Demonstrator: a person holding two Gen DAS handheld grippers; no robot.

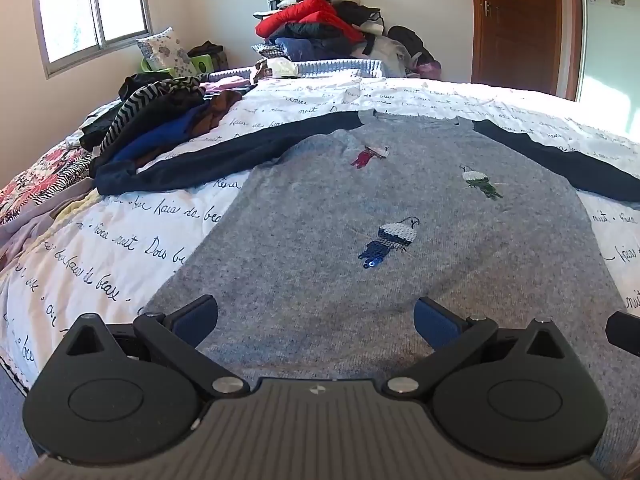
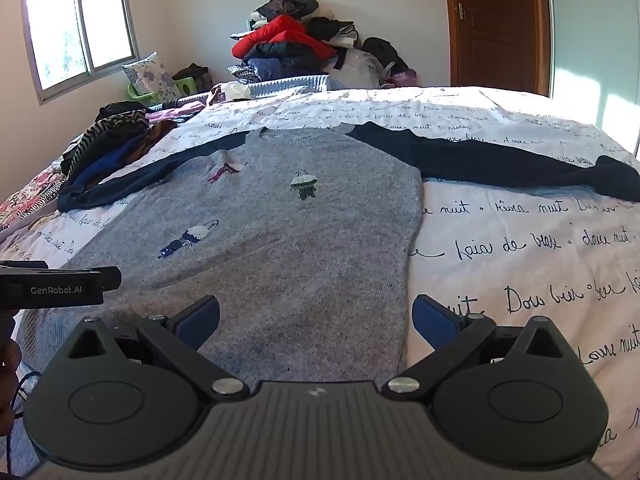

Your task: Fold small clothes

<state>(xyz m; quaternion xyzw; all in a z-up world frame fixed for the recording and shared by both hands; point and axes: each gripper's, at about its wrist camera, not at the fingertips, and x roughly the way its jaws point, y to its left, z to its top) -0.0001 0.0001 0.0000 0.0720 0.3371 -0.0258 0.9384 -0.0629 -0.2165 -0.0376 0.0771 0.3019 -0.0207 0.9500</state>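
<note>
A small grey sweater (image 1: 360, 216) with dark navy sleeves and sequin bird patches lies flat on the bed, front up, sleeves spread to both sides. My left gripper (image 1: 316, 320) hovers open over its lower hem, nothing between the blue pads. In the right wrist view the same sweater (image 2: 280, 232) fills the middle, and my right gripper (image 2: 316, 320) stands open above its lower right part, near the side edge. The left gripper (image 2: 60, 284) shows side-on at the left edge there. The right navy sleeve (image 2: 520, 164) stretches across the bedspread.
The white bedspread (image 2: 520, 248) with black script covers the bed. A heap of loose clothes (image 1: 160, 124) lies at the left. A tall pile of jackets (image 1: 316, 28) stands behind the bed against the wall. A wooden door (image 2: 492, 24) is at the back right.
</note>
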